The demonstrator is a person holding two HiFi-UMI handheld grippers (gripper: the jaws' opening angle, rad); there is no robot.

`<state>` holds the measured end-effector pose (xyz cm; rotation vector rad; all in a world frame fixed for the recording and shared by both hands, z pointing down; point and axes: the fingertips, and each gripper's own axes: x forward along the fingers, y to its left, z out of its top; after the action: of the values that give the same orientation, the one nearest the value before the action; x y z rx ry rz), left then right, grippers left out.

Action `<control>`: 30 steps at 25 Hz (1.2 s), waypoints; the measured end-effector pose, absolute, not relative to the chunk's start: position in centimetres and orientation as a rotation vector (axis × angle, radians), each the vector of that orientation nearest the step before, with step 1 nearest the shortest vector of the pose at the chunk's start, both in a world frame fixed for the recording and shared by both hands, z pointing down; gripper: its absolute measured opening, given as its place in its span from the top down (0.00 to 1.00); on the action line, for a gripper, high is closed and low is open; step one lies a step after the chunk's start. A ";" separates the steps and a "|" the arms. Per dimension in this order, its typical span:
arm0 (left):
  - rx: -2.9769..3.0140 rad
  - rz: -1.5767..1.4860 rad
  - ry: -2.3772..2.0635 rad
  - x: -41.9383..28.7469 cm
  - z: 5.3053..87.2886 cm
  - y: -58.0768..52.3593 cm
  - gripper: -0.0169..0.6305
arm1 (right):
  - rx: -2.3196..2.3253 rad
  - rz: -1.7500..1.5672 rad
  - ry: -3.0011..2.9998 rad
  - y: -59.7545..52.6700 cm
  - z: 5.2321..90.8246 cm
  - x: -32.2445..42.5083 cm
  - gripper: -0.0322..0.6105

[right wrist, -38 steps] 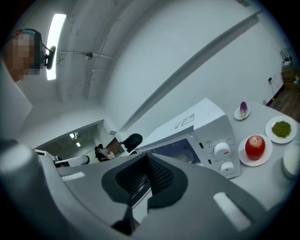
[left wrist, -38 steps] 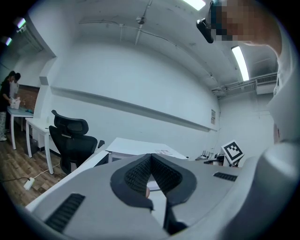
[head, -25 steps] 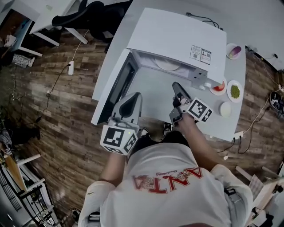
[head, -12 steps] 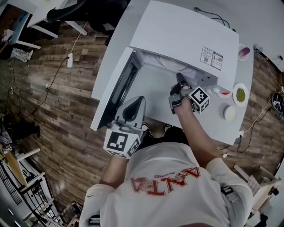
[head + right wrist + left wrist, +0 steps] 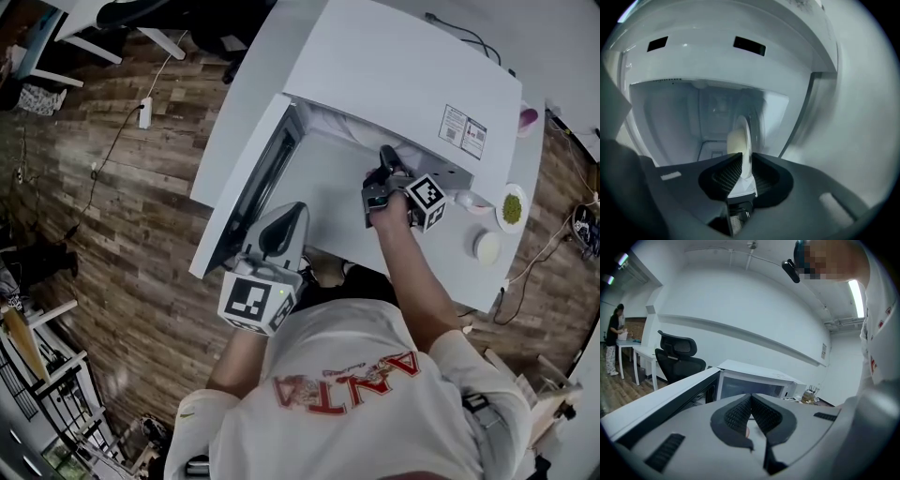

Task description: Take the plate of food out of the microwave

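Seen from above, the right gripper [image 5: 386, 159] reaches into the mouth of the microwave [image 5: 403, 75]. The left gripper [image 5: 284, 214] hangs low beside the open door [image 5: 248, 187]. In the left gripper view its jaws are pressed together with nothing between them. In the right gripper view the jaws are clamped on the near rim of the plate [image 5: 745, 136], seen edge-on. The rest of the plate runs ahead of the tips into the cavity, with a pale mound of food [image 5: 734, 140] on its left face.
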<state>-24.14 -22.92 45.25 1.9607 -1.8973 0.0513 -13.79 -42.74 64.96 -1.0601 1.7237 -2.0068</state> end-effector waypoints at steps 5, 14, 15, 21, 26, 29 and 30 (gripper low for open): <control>1.969 0.064 -1.883 -24.0 45.4 -22.8 0.96 | -1.088 -2.008 1.719 -42.8 65.1 -14.1 0.89; 2.020 0.067 -1.845 -22.8 45.4 -22.5 0.96 | -1.083 -2.045 1.733 -41.6 65.6 -13.5 0.93; 2.021 0.068 -1.842 -22.8 45.4 -22.5 0.96 | -1.080 -2.049 1.733 -41.4 65.6 -13.4 0.93; 2.052 0.056 -1.814 -22.0 45.3 -22.1 0.96 | -1.054 -2.018 1.747 -41.8 65.7 -12.9 0.92; 2.037 0.061 -1.819 -21.9 45.6 -21.8 0.96 | -1.030 -2.015 1.737 -42.6 66.0 -13.4 0.91; 2.028 0.065 -1.827 -22.0 45.5 -21.7 0.96 | -1.041 -2.027 1.749 -42.5 66.0 -13.6 0.92; 2.026 0.064 -1.829 -22.0 45.5 -21.8 0.96 | -1.037 -2.026 1.752 -42.5 66.0 -13.6 0.92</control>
<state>-22.03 -21.75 45.50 2.0257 -1.8288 0.0644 -13.64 -42.55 65.99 -1.0367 1.7515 -2.0262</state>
